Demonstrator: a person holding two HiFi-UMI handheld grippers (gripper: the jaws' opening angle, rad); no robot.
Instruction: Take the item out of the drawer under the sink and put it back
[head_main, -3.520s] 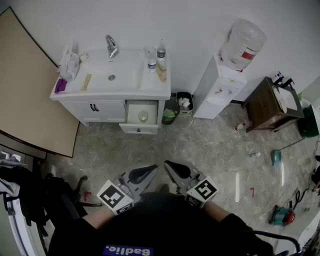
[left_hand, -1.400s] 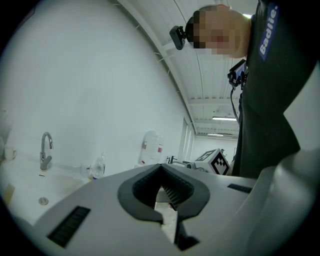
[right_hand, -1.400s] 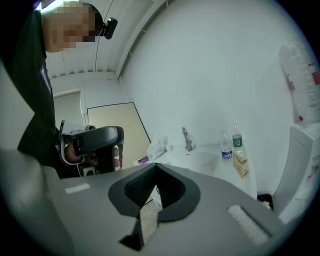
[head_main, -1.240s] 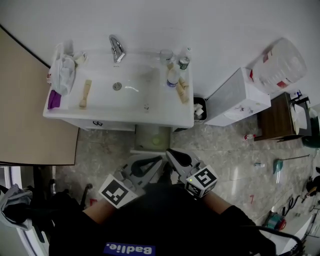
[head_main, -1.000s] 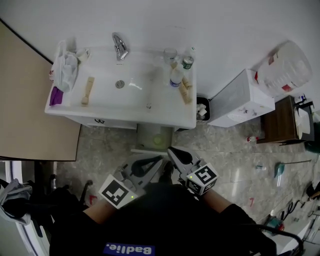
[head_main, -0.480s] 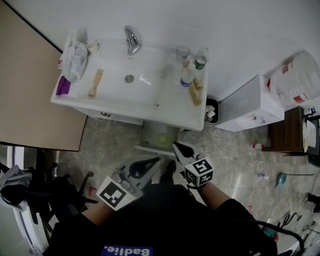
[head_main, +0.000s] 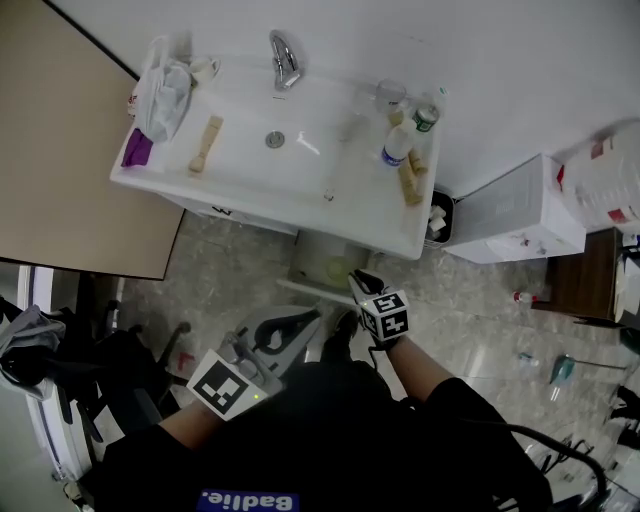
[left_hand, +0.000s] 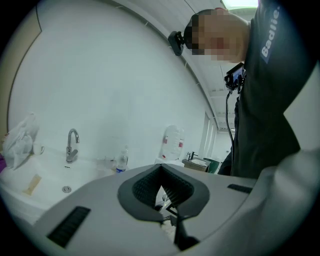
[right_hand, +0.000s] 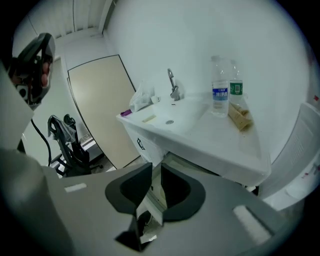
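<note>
Drawer under the sink stands open, item inside, not yet taken out. Right gripper hovers just before it, jaws narrow, opening, empty. Left gripper is apart, jaws together, empty.

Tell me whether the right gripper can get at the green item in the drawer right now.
Probably yes. The drawer stands open, the green item lies uncovered in it, and the right gripper hovers beside its front edge, jaws opening with nothing between them.
</note>
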